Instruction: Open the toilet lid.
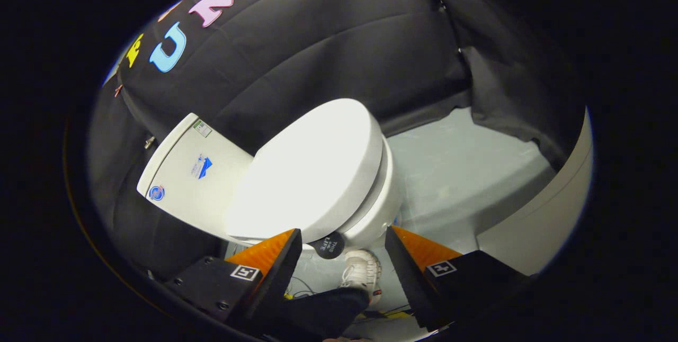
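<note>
Gripper view: claw (343,240) wide and empty, toilet lid (310,170) closed just beyond; likely slip off smooth rim if approached too shallow.

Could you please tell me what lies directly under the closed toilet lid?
The lid lies flat on the seat, whose edge shows beneath it above the bowl. The bowl's inside is covered by the lid. The gripper is open, its fingers just short of the lid's front edge.
</note>
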The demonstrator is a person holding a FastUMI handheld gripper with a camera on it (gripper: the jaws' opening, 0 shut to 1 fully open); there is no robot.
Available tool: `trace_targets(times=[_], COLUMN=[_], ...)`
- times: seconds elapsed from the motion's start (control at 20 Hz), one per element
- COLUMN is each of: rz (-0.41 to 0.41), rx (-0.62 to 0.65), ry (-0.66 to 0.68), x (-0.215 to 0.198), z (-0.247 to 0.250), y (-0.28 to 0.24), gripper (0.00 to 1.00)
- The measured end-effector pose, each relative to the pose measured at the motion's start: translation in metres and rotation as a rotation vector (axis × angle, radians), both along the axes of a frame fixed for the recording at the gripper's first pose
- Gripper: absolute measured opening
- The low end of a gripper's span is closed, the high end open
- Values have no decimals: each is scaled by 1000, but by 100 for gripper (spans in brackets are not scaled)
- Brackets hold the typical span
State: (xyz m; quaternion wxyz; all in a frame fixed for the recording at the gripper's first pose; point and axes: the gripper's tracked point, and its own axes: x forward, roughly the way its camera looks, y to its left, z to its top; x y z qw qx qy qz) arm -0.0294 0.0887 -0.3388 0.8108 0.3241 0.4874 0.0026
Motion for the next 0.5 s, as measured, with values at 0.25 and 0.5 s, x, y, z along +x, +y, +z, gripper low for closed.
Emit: trace_targets(times=[0.25, 0.5], rz=[-24, 16], rx=[87, 79], ry=[140, 150], x=[-19, -19], z=[-35, -52], y=[18, 32], gripper=[99, 95])
